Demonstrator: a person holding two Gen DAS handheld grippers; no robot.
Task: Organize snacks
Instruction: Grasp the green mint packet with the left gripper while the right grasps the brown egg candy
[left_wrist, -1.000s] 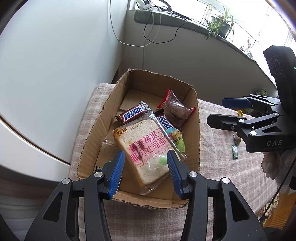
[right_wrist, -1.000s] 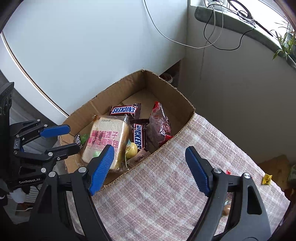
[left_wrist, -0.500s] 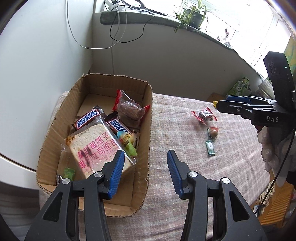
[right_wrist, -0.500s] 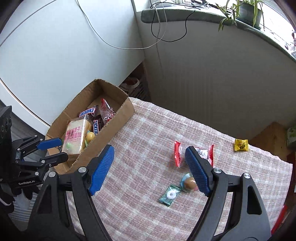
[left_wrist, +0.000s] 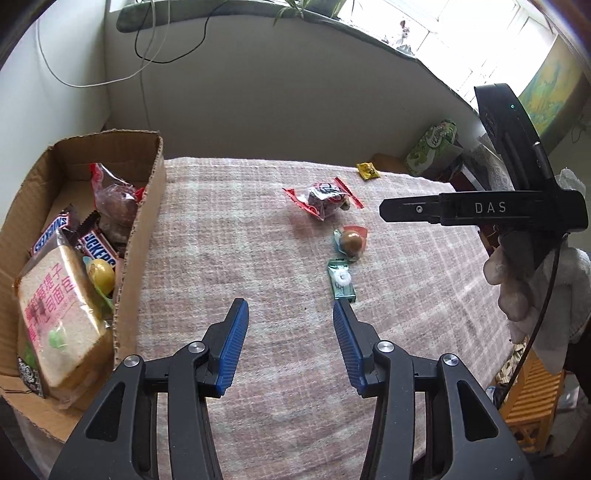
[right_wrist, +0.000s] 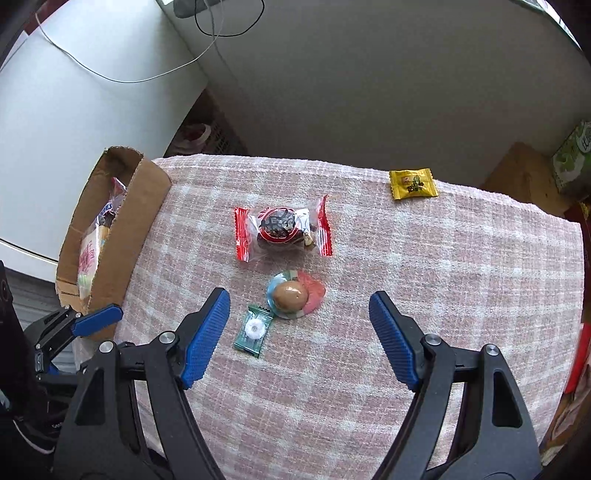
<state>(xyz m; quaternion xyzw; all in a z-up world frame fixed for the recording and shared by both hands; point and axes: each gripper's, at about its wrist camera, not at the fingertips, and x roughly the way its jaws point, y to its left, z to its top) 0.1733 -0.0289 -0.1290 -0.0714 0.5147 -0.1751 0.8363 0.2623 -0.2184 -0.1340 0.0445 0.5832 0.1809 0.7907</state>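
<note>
Four loose snacks lie on the checked cloth of my worktop (right_wrist: 424, 295). A mint (right_wrist: 254, 331) in a green wrapper lies nearest, touching a round brown sweet (right_wrist: 293, 297) in a pink and blue wrapper. Beyond them sits a dark cake (right_wrist: 282, 230) in a clear packet with red ends, and a yellow candy (right_wrist: 413, 183) lies near the far edge. My right gripper (right_wrist: 299, 332) hangs spread wide and holds nothing, with the sweet and mint just ahead between its fingers. My left gripper (left_wrist: 290, 345) is also spread and bare, the mint (left_wrist: 341, 282) just past its right fingertip. At the left end stands the box (left_wrist: 142, 236), with bread (left_wrist: 61, 314), Snickers bars (left_wrist: 96, 245) and other packets inside.
</note>
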